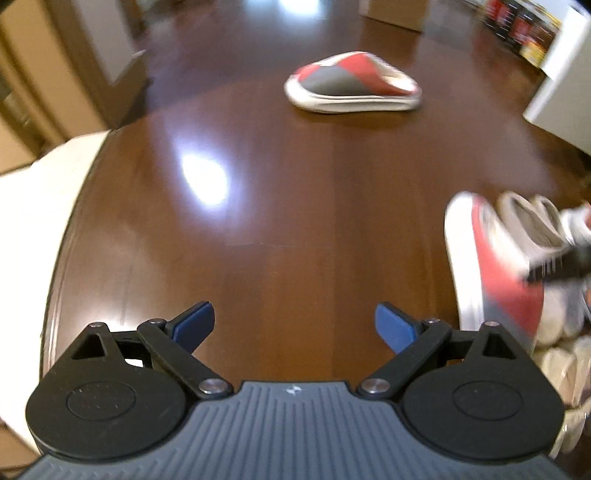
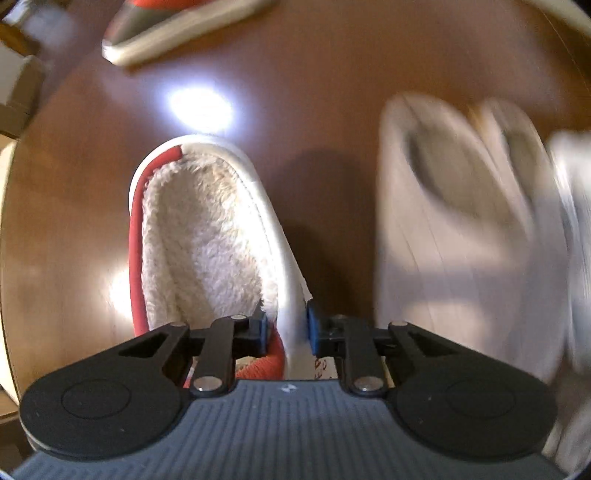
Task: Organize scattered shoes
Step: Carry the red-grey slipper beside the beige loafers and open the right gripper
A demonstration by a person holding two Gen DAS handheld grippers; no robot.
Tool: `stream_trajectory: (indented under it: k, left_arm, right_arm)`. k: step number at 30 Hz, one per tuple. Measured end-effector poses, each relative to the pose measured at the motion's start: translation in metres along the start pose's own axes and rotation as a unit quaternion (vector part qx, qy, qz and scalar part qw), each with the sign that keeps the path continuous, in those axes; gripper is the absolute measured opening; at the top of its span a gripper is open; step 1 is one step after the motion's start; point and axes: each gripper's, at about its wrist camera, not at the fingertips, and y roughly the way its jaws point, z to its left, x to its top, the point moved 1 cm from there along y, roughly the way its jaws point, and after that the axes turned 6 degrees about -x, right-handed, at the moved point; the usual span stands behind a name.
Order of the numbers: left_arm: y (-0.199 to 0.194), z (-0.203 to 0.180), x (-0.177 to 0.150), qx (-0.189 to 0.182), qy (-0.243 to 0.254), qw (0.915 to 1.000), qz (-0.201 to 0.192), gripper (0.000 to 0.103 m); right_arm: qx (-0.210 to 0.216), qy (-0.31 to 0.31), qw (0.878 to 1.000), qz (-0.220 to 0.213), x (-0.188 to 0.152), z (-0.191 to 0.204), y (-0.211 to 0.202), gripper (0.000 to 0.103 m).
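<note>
Red slipper [image 2: 207,240] with fleece lining, on the dark wood surface [image 2: 332,92]; the right gripper [image 2: 286,328] is clamped on its white side wall. Just beside it, blurred pale slippers [image 2: 461,221]. Only the left-wrist view shows the whole second red-and-grey slipper [image 1: 351,83], lying well apart, beyond the left gripper [image 1: 294,326], spread wide, holding nothing.

Glossy dark wood floor [image 1: 295,206] with a bright light glare [image 1: 205,177]; white cabinet [image 1: 561,81] far right; cardboard box [image 1: 397,13] far; white edge [image 1: 40,192] left.
</note>
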Motion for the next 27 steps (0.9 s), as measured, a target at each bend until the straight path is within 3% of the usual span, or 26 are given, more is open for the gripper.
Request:
stream_trajectory:
  k: [2,4,5,7,11,15,17,19,21,27]
  left_arm:
    - [-0.003,-0.018,-0.002,-0.005,0.022,0.9998,0.0,0.096]
    - [-0.006,-0.03,-0.002,-0.005,0.039,0.9992,-0.005,0.096]
    - [-0.008,-0.037,-0.003,-0.003,0.051,0.9987,-0.01,0.096]
    - [-0.01,-0.044,-0.003,0.0,0.061,0.998,-0.015,0.096]
    - [-0.006,-0.051,-0.002,0.002,0.066,0.9978,-0.012,0.096]
    - [0.004,-0.047,0.0,0.003,0.061,0.9981,-0.001,0.096]
    - [0.007,-0.044,-0.001,0.003,0.058,0.9983,0.004,0.096]
    - [0.01,-0.042,-0.002,0.003,0.053,0.9985,0.01,0.096]
    - [0.013,-0.04,-0.003,0.0,0.048,0.9987,0.016,0.096]
    - [0.013,-0.044,-0.005,-0.001,0.058,0.9981,0.018,0.096]
  right_arm:
    - [0.02,0.035,0.999,0.007,-0.034,-0.02,0.003,0.031]
    - [0.043,0.057,0.996,-0.058,-0.075,-0.042,-0.011,0.073]
    - [0.027,0.059,0.994,-0.092,-0.091,-0.046,-0.019,0.103]
    - [0.015,0.046,0.984,-0.172,-0.132,-0.048,-0.036,0.102]
    - [0.029,-0.021,0.98,-0.198,-0.174,-0.025,-0.03,0.102]
    - [-0.009,-0.13,0.963,-0.234,-0.182,0.011,-0.006,0.102]
    - [-0.011,-0.122,0.967,-0.222,-0.182,0.016,0.005,0.103]
    - [-0.052,-0.102,0.973,-0.202,-0.189,0.022,0.02,0.103]
    - [-0.085,-0.108,0.964,-0.228,-0.202,0.03,0.023,0.092]
    - [-0.119,-0.018,0.967,-0.223,-0.216,0.029,0.012,0.087]
